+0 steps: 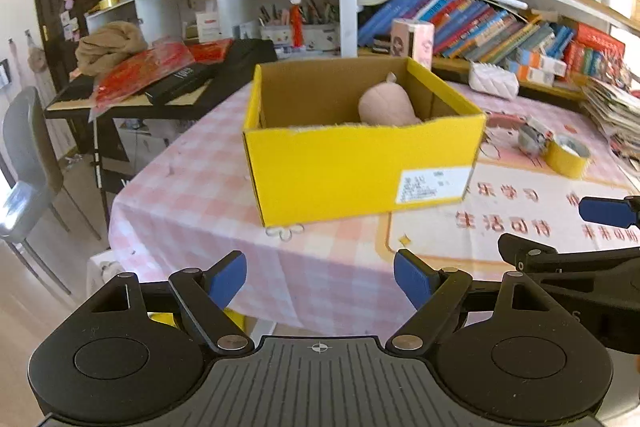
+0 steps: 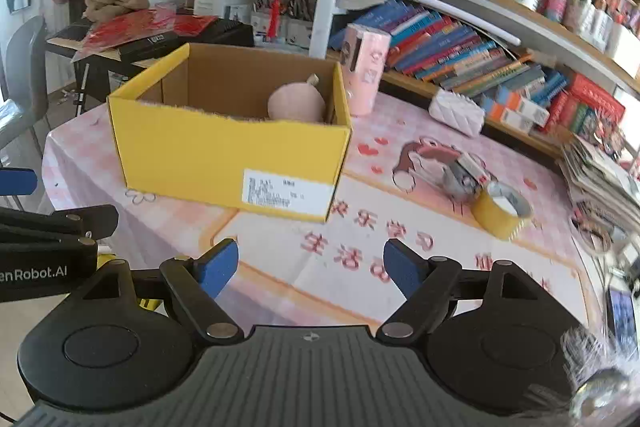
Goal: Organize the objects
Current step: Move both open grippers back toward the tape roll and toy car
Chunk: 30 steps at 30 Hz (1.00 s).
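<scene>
A yellow cardboard box (image 1: 360, 167) stands open on the pink checked tablecloth (image 1: 192, 203); it also shows in the right wrist view (image 2: 224, 155). A pink pumpkin-shaped toy (image 1: 386, 105) lies inside it at the back right, also seen from the right wrist (image 2: 296, 103). A yellow tape roll (image 2: 500, 213) and a grey tape dispenser (image 2: 464, 179) lie right of the box. My left gripper (image 1: 320, 279) is open and empty near the table's front edge. My right gripper (image 2: 311, 269) is open and empty, beside the left one.
A white quilted pouch (image 2: 456, 111) and a pink carton (image 2: 366, 67) sit behind the box by the bookshelves (image 2: 480, 39). A stack of magazines (image 2: 600, 183) lies at the right. A cluttered black keyboard stand (image 1: 160, 83) and a grey chair (image 1: 28, 163) stand left.
</scene>
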### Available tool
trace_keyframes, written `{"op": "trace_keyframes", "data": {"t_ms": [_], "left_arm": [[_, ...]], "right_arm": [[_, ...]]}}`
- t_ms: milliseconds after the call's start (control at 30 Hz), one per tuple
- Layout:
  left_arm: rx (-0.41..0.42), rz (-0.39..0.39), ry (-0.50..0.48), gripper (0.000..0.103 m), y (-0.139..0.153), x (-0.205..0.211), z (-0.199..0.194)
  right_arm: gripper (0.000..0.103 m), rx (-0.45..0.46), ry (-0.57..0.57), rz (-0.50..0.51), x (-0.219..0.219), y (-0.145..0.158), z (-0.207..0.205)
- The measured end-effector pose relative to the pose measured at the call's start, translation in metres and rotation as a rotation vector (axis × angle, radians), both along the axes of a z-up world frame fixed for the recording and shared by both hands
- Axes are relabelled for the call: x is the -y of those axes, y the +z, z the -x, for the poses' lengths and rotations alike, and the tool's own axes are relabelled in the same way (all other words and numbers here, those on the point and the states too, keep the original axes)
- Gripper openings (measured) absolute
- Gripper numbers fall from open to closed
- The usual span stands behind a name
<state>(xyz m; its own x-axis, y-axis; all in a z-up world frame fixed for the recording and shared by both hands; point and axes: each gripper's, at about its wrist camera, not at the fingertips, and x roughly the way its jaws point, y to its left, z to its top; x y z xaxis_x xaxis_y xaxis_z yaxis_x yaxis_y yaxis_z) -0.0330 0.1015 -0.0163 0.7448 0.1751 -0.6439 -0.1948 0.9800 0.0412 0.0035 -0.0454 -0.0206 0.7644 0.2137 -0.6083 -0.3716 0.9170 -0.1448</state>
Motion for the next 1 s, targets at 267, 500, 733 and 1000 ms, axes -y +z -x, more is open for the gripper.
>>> {"op": "trace_keyframes", "data": {"t_ms": [267,500,733,1000], "left_arm": [[-0.026,0.013,-0.061,0.083,-0.007,0.012,0.009],[-0.041,0.02,-0.14,0.083,-0.012,0.032,0.004],[-0.04,0.019,-0.224,0.083,-0.012,0.053,-0.006],[-0.039,0.017,-0.272,0.083,-0.012,0.074,-0.027]], "right_arm": [[0.08,-0.022,-0.055,-0.001,0.016,-0.006,0.02],[0.081,-0.034,-0.136,0.001,0.038,-0.009,0.03],[0.082,-0.045,-0.23,-0.006,0.063,-0.01,0.029],[0.082,-0.046,-0.29,-0.009,0.085,-0.01,0.016]]}}
